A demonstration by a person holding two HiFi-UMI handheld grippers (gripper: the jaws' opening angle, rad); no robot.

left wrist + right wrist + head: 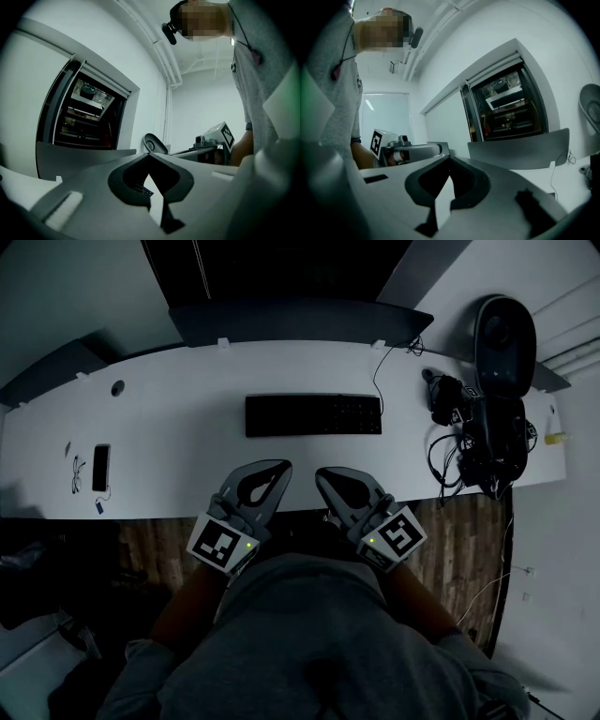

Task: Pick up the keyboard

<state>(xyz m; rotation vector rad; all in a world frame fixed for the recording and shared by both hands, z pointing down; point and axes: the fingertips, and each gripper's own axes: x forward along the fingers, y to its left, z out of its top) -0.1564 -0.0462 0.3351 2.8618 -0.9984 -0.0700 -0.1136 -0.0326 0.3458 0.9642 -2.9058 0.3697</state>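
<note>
The black keyboard (pixel 313 415) lies in the middle of the desk (pixel 169 442), apart from the left gripper (pixel 277 470) and the right gripper (pixel 325 476), both clenched on nothing; if they arrive so closed, I think they would only push it away

White desk (pixel 178 460) carried a black keyboard (pixel 313 415) at centre, a dark phone (pixel 101 468) near the left end, and tangled black cables (pixel 448 457) at right.

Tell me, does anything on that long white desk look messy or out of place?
Only the tangle of black cables and devices at the white desk's right end: loops hang over the front edge. The flat black keyboard lies straight.
</note>
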